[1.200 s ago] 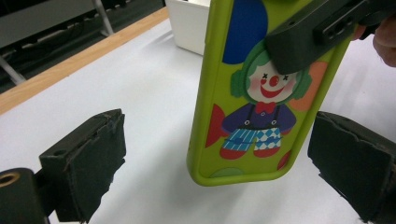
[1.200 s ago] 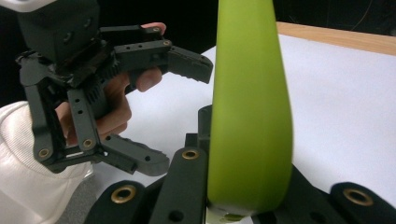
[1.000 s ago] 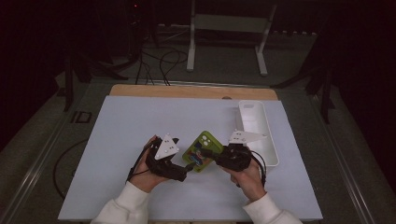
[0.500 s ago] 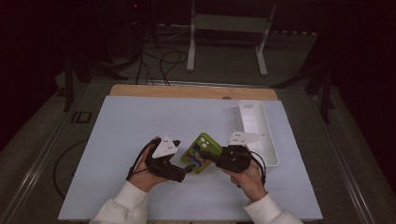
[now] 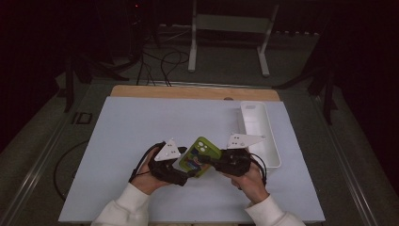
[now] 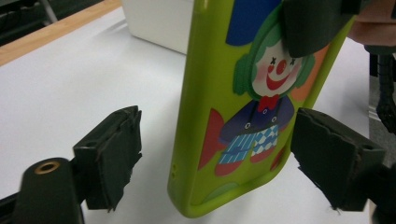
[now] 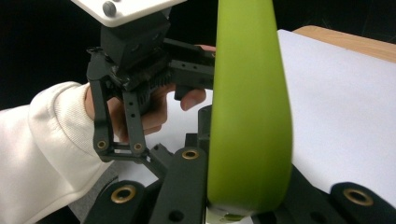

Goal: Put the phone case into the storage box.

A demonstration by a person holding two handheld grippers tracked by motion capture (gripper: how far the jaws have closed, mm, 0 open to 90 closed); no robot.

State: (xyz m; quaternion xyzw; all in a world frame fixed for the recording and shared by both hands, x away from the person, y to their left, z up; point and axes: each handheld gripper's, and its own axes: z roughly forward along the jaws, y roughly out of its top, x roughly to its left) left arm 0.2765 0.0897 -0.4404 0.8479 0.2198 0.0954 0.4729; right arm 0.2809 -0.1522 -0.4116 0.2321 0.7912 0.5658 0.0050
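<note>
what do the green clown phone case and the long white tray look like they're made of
The lime-green phone case with the printed clown looks like soft plastic or silicone, semi-gloss: rounded moulded edges with a soft sheen along the side. Which of the two is hard to tell. The long white rectangular tray looks like rigid moulded plastic, smooth and matte: thin even walls, rounded corners, no bright glare.

Tilted green clown-print phone case (image 5: 200, 157)

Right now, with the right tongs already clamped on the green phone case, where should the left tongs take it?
By the two long side edges near the free end of the green phone case, coming end-on. The left tongs already straddle that end, their jaws just been closing but pads still apart from it. The case is flat, thin and rigid, so pinching across its width, away from the right tongs, looks steadiest.
</note>
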